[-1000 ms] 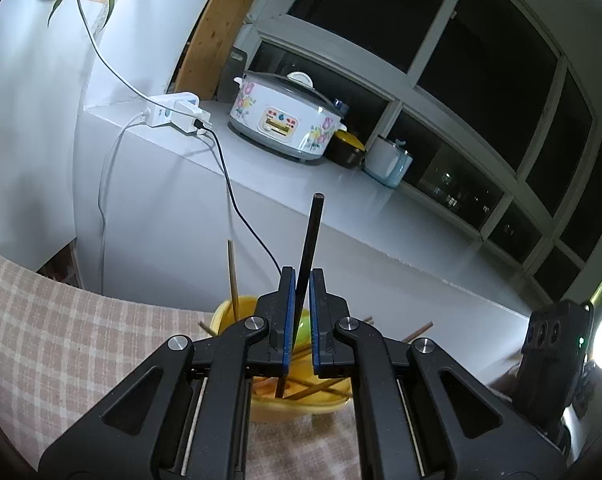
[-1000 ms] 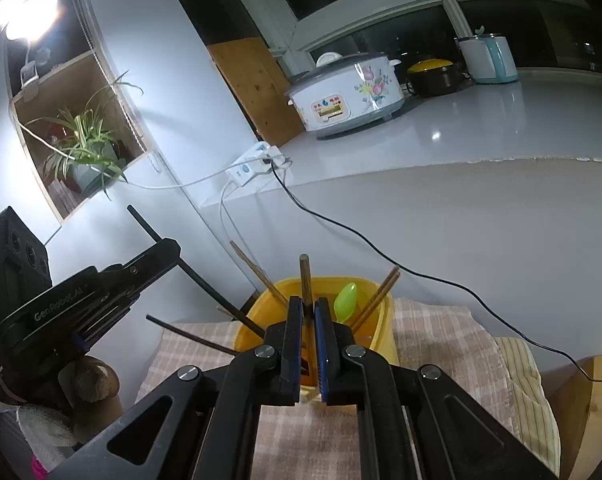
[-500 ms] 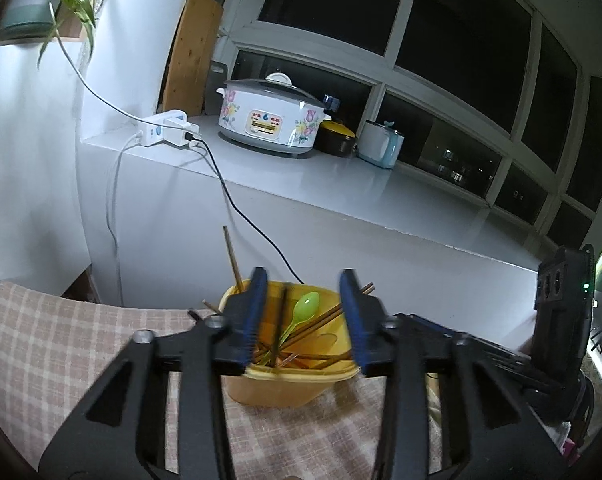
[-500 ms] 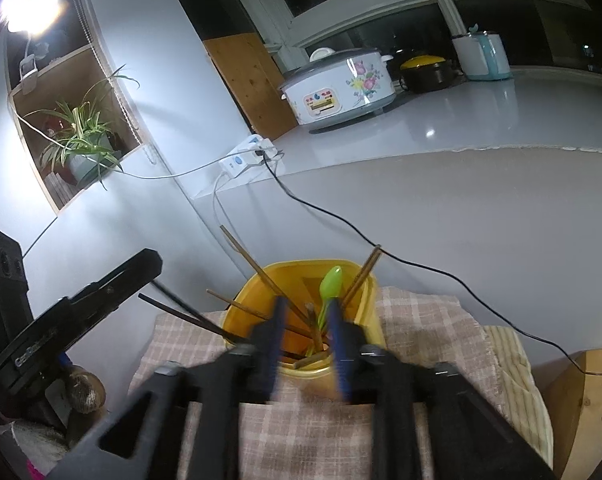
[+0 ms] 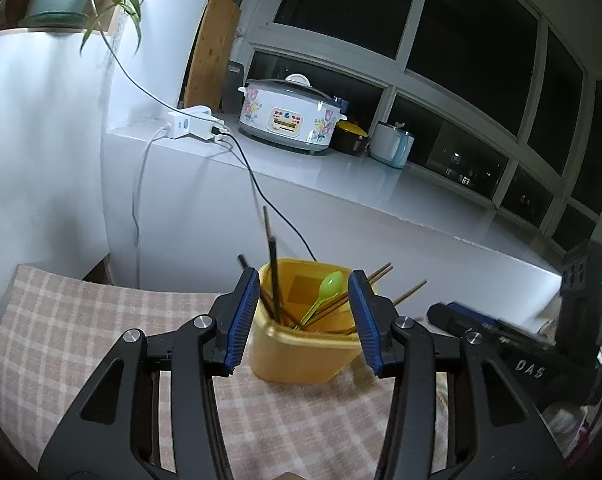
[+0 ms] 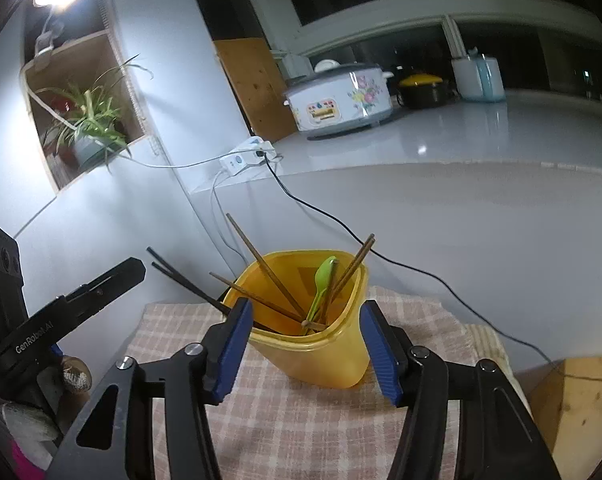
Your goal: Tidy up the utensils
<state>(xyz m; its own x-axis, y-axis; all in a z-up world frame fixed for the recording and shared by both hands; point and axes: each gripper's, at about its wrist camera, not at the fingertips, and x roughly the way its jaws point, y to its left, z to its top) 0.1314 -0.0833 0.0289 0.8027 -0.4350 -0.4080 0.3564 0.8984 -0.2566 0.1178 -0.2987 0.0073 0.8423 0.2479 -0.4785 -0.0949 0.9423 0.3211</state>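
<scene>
A yellow cup stands on the checked cloth and holds several chopsticks and a green spoon. One black chopstick stands upright in it. My left gripper hangs just short of the cup with its jaws opening and nothing pressed between the pads. In the right wrist view the same cup holds brown chopsticks, black chopsticks and the spoon. My right gripper is also opening, with its pads apart from the cup. The left gripper's fingers show at the left.
The checked cloth covers the table. Behind it a white ledge carries a flowered cooker, pots and a power strip; a black cable hangs down past the cup. A wooden block sits at the right.
Both grippers were shut on a chopstick, the left on a black one and the right on a brown one. Both have let go, opened wide and drawn back; the chopsticks now stand in the cup.
</scene>
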